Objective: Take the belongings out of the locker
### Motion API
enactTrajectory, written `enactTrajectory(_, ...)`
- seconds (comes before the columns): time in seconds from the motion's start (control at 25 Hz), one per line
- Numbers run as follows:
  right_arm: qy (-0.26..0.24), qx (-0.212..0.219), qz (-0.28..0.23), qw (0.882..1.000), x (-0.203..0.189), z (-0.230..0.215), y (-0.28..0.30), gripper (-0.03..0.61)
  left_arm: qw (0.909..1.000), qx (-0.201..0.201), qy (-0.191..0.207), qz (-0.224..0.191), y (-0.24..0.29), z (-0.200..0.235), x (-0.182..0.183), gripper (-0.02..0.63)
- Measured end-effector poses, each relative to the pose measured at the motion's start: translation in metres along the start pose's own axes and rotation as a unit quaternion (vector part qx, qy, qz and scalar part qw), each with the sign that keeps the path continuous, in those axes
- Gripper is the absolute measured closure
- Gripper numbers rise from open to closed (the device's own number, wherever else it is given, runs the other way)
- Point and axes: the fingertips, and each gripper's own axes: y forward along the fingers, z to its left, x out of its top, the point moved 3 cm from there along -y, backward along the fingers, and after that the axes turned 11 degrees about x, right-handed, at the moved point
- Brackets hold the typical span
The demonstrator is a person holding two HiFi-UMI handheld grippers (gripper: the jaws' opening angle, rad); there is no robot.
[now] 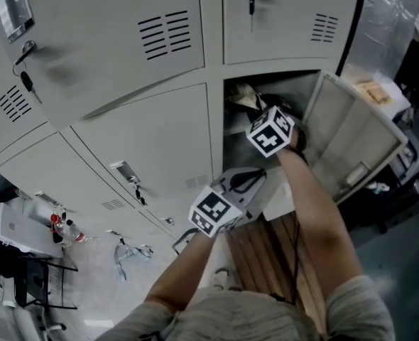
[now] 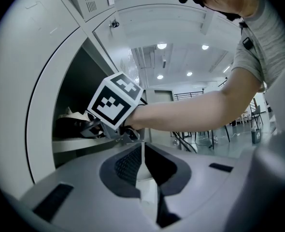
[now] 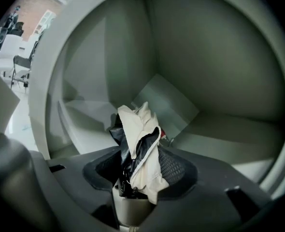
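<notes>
While the right tool (image 3: 141,173) clenches a cream-and-black garment (image 3: 138,129) inside the open locker (image 3: 220,81), the left tool (image 2: 142,168) hangs closed and empty just outside, leaving the job apparently in its early stage: the garment is gripped but not yet drawn out.

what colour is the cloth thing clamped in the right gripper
The garment is cream and black. It shows best in the right gripper view.

Garment (image 3: 141,139) between right tongs (image 3: 138,175) inside locker (image 3: 220,81); left tongs (image 2: 141,163) outside.
</notes>
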Motion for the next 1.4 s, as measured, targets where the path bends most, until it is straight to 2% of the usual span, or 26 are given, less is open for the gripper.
enactTrajectory(0.28, 0.069, -0.019, -0.07, 0.995, -0.012, 0.004, -0.034, 0.377, 1.0, 0.008, 0.0, -0.002, -0.001, 0.0, 0.003, 0.609)
enactTrajectory(0.6, 0.158, -0.011, -0.153, 0.976, -0.033, 0.02, -0.07, 0.377, 0.9999, 0.011, 0.0, 0.003, -0.004, -0.008, 0.002, 0.609)
enactTrajectory(0.84, 0.222, 0.004, -0.224, 0.949, -0.061, 0.037, -0.097, 0.379, 0.9998, 0.016, -0.009, 0.005, -0.012, -0.015, -0.001, 0.609)
enactTrajectory(1.0, 0.246, 0.026, -0.267, 0.931, -0.067, 0.055, -0.12, 0.379, 0.9996, 0.021, -0.016, 0.012, -0.017, -0.018, -0.004, 0.609)
enactTrajectory(1.24, 0.309, 0.064, -0.329, 0.89, -0.083, 0.084, -0.157, 0.379, 0.9993, 0.033, -0.016, 0.003, -0.024, -0.019, 0.004, 0.609)
enactTrajectory(1.4, 0.328, 0.083, -0.353, 0.873, -0.091, 0.099, -0.183, 0.379, 0.9993, 0.034, -0.018, 0.004, -0.029, -0.024, 0.004, 0.609)
